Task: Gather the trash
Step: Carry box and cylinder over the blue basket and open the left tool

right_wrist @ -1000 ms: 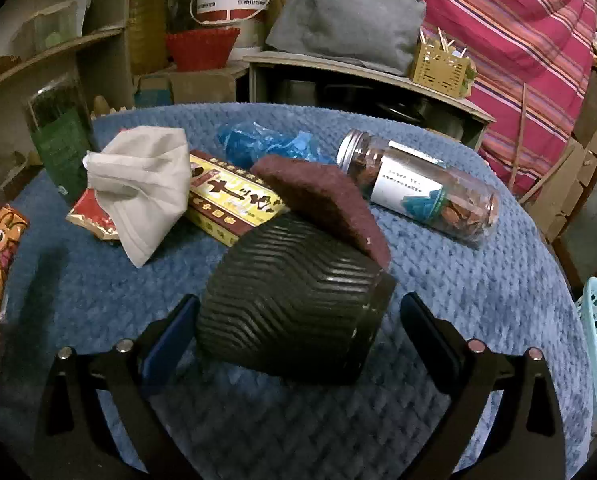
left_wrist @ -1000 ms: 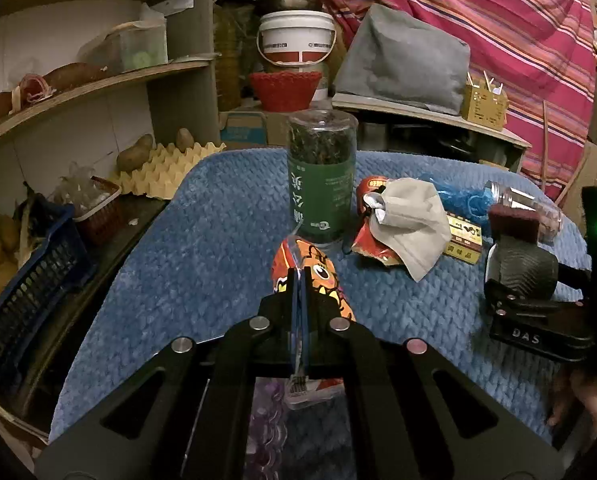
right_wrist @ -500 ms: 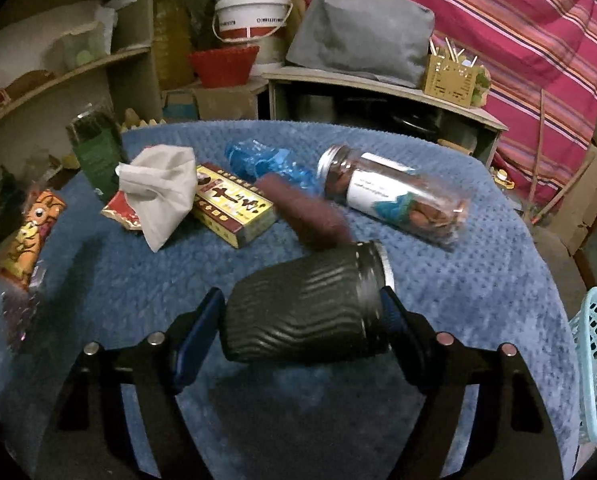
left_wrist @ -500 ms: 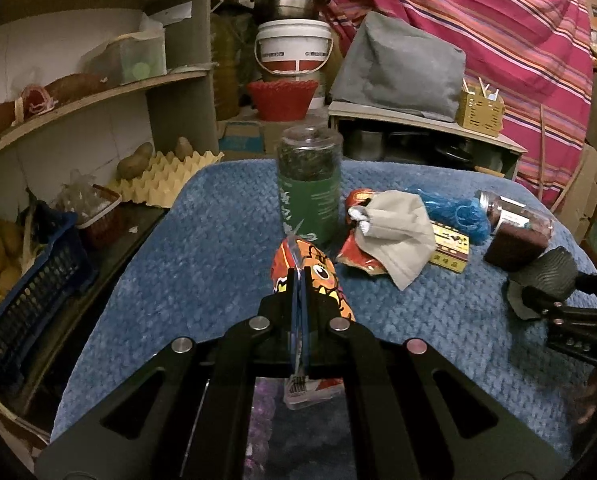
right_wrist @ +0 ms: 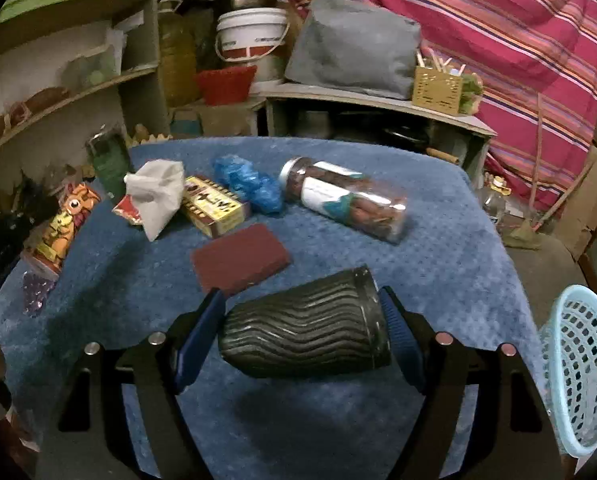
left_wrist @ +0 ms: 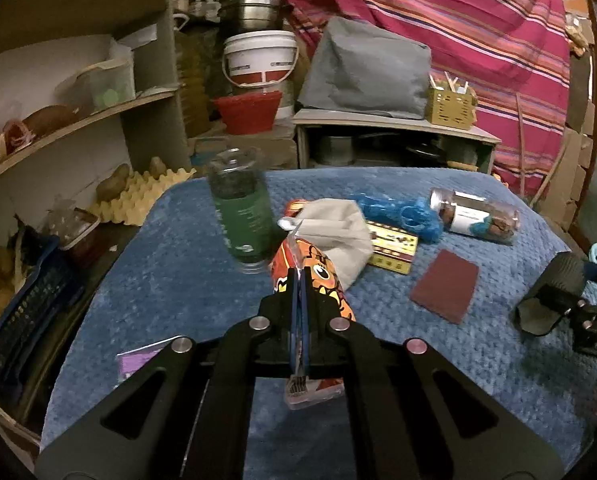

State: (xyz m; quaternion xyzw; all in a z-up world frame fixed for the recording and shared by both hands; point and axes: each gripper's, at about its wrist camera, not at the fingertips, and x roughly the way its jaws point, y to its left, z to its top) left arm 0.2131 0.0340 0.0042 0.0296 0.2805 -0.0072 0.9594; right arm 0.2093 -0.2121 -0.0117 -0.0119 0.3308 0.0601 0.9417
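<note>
My left gripper (left_wrist: 299, 280) is shut on an orange cartoon snack wrapper (left_wrist: 318, 276), held above the blue cloth; the wrapper also shows in the right wrist view (right_wrist: 64, 222). My right gripper (right_wrist: 300, 324) is shut on a black ribbed paper cup (right_wrist: 304, 330), held sideways above the cloth; the cup also shows in the left wrist view (left_wrist: 546, 296). A light-blue mesh basket (right_wrist: 578, 368) stands beyond the table's right edge. On the cloth lie a crumpled tissue (right_wrist: 156, 194), a blue plastic bag (right_wrist: 248, 182), a yellow box (right_wrist: 214, 206) and a maroon pad (right_wrist: 240, 258).
A green tea jar (left_wrist: 242, 212) stands upright at the left, and a clear jar (right_wrist: 344, 198) lies on its side at the back right. A purple packet (left_wrist: 138, 362) lies at the near left edge. Shelves and a dark blue crate (left_wrist: 22, 312) stand to the left.
Both grippers have pulled back and risen with their loads. The right gripper has carried the cup off the maroon pad and to the right, toward the basket.
</note>
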